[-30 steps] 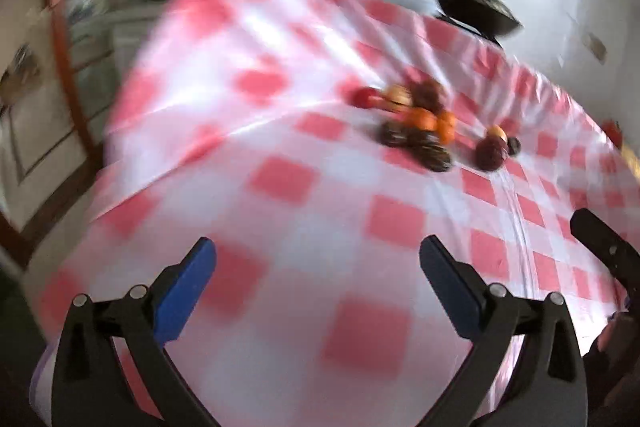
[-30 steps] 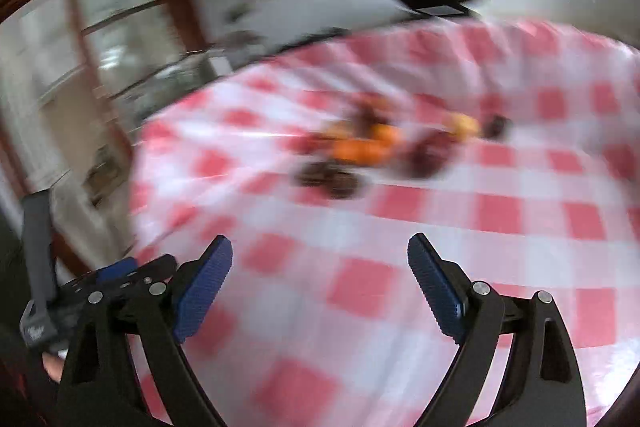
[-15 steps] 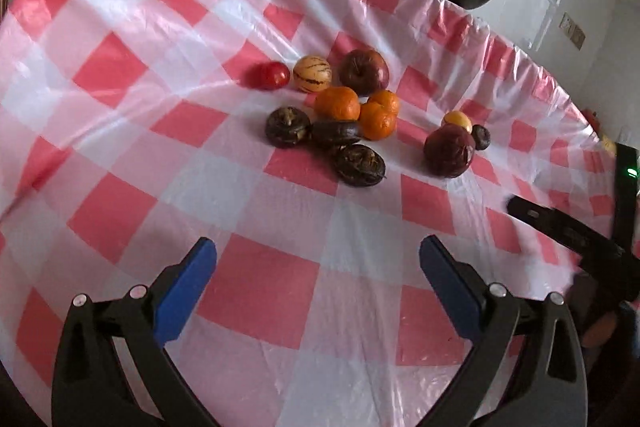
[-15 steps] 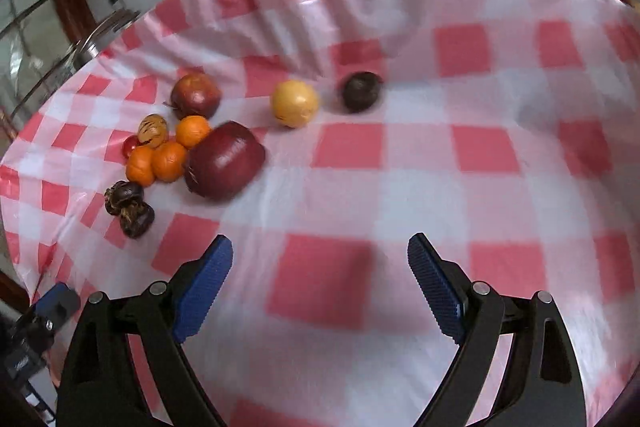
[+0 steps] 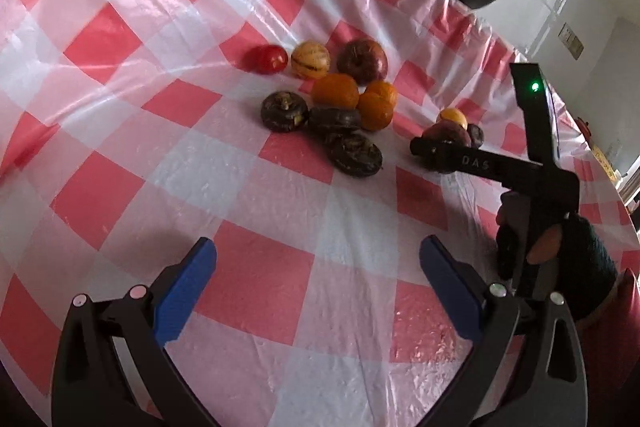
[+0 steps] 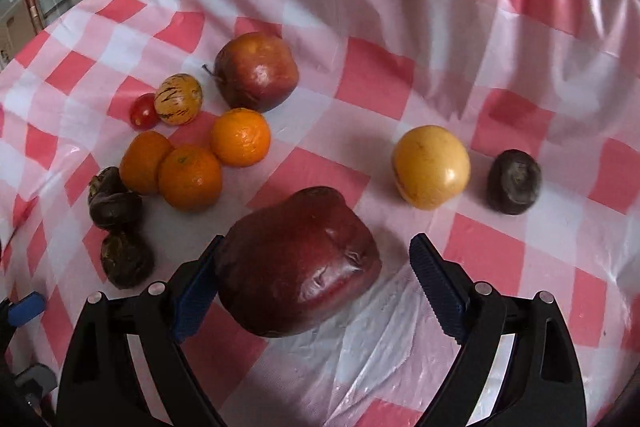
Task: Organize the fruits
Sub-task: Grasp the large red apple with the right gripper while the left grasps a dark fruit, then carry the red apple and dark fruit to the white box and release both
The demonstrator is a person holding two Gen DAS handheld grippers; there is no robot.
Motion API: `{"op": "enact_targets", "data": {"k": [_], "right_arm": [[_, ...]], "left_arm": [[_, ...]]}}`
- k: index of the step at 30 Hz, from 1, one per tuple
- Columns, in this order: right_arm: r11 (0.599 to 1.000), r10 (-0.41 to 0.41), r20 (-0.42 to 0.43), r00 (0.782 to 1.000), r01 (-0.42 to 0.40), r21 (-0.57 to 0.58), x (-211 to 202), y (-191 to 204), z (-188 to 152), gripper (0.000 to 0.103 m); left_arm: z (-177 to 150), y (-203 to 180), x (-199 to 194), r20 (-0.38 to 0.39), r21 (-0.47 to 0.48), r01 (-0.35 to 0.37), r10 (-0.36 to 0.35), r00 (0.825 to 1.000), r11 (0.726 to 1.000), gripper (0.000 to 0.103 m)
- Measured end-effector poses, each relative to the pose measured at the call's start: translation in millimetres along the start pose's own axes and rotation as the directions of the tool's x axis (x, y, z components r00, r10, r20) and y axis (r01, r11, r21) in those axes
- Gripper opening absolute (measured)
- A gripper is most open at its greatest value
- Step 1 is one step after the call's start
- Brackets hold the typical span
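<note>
Large dark-red wrinkled-skin fruit [image 6: 298, 263] lies at lower centre on the glossy red-and-white checked plastic tablecloth [image 6: 500, 247], between the blue ribbed pads of the right gripper [image 6: 314, 277]: jaws spread wide, just narrowing, left pad [image 6: 196, 287] beside the fruit, right pad clear. Left gripper [image 5: 318, 287] spread, empty.

Bench [image 6: 500, 39] w/ red-white check plastic cloth [image 6: 360, 75]; on it: 3 oranges [image 6: 190, 177], 2 apples [image 6: 256, 71], yellow fruit [image 6: 431, 166], tomato [image 6: 143, 111], dark fruits [image 6: 515, 182].
</note>
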State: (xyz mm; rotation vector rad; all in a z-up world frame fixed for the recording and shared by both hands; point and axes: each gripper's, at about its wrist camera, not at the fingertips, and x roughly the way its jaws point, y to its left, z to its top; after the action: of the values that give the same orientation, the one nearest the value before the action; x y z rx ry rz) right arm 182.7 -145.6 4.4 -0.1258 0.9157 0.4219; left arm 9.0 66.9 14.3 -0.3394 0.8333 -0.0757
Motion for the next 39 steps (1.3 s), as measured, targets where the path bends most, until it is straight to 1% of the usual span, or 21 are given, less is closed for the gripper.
{"op": "enact_targets", "data": {"k": [1,2,5,7,9,10,12,13,15,16,17,18,19,23,30,32,36,39], "right_arm": [[1.000,0.019,0.005,1.000,-0.019,-0.013,-1,2,0,0.065],[0.999,0.032,0.013,0.999,-0.032,-0.019,-3,3,-1,0.064],[1.000,0.000,0.025,1.000,0.000,0.008,-4,0,-1,0.064],[0.997,0.030,0.046,0.998,-0.033,0.068,-7,-12,-2,0.064],[0.990,0.040,0.072,0.997,-0.049,0.133,-10,-25,-2,0.064],[0.984,0.045,0.083,0.996,-0.059,0.169,-11,-32,-3,0.064],[0.975,0.069,0.097,0.993,-0.088,0.205,-12,-40,-4,0.064],[0.972,0.078,0.103,0.992,-0.099,0.215,-12,-42,-4,0.064],[0.967,0.102,0.109,0.989,-0.124,0.224,-10,-45,-4,0.064],[0.965,0.106,0.107,0.989,-0.128,0.229,-10,-47,-4,0.064],[0.962,0.111,0.104,0.988,-0.133,0.237,-8,-48,-4,0.064],[0.959,0.119,0.103,0.988,-0.142,0.247,-7,-50,-3,0.064],[0.956,0.127,0.105,0.986,-0.150,0.252,-7,-51,-4,0.064],[0.946,0.147,0.116,0.982,-0.174,0.273,-8,-56,-6,0.064],[0.937,0.162,0.127,0.979,-0.193,0.292,-9,-60,-8,0.064],[0.935,0.165,0.127,0.978,-0.196,0.294,-8,-60,-8,0.064],[0.934,0.165,0.129,0.978,-0.197,0.297,-8,-61,-8,0.064],[0.936,0.160,0.126,0.979,-0.191,0.295,-8,-60,-8,0.064]], "left_arm": [[2,0,3,-0.012,-0.004,-0.011,0.011,1.000,1.000,0.101],[3,-2,4,-0.012,-0.002,-0.018,0.018,1.000,1.000,0.101],[10,-16,15,-0.021,0.043,-0.054,0.055,0.998,0.998,0.101],[16,-31,25,-0.012,0.096,-0.086,0.088,0.996,0.992,0.101],[24,-45,37,-0.005,0.141,-0.118,0.120,0.993,0.983,0.101],[29,-50,44,-0.001,0.153,-0.135,0.136,0.991,0.979,0.101],[40,-58,60,-0.012,0.155,-0.171,0.175,0.985,0.973,0.101],[44,-60,65,-0.020,0.151,-0.177,0.182,0.983,0.973,0.099],[51,-64,79,-0.047,0.153,-0.202,0.211,0.976,0.967,0.090],[52,-65,84,-0.054,0.157,-0.215,0.226,0.973,0.964,0.083],[52,-68,85,-0.043,0.166,-0.230,0.240,0.970,0.959,0.067],[52,-70,84,-0.030,0.178,-0.251,0.261,0.965,0.951,0.054],[52,-71,83,-0.024,0.181,-0.253,0.261,0.965,0.951,0.044],[44,-68,75,-0.025,0.153,-0.181,0.187,0.982,0.971,0.044],[37,-59,56,0.036,0.076,-0.132,0.129,0.991,0.988,0.044],[36,-56,51,0.052,0.056,-0.129,0.126,0.991,0.990,0.044],[34,-51,48,0.048,0.019,-0.118,0.117,0.992,0.993,0.044],[29,-47,37,0.057,-0.003,-0.130,0.130,0.990,0.991,0.044]]}}
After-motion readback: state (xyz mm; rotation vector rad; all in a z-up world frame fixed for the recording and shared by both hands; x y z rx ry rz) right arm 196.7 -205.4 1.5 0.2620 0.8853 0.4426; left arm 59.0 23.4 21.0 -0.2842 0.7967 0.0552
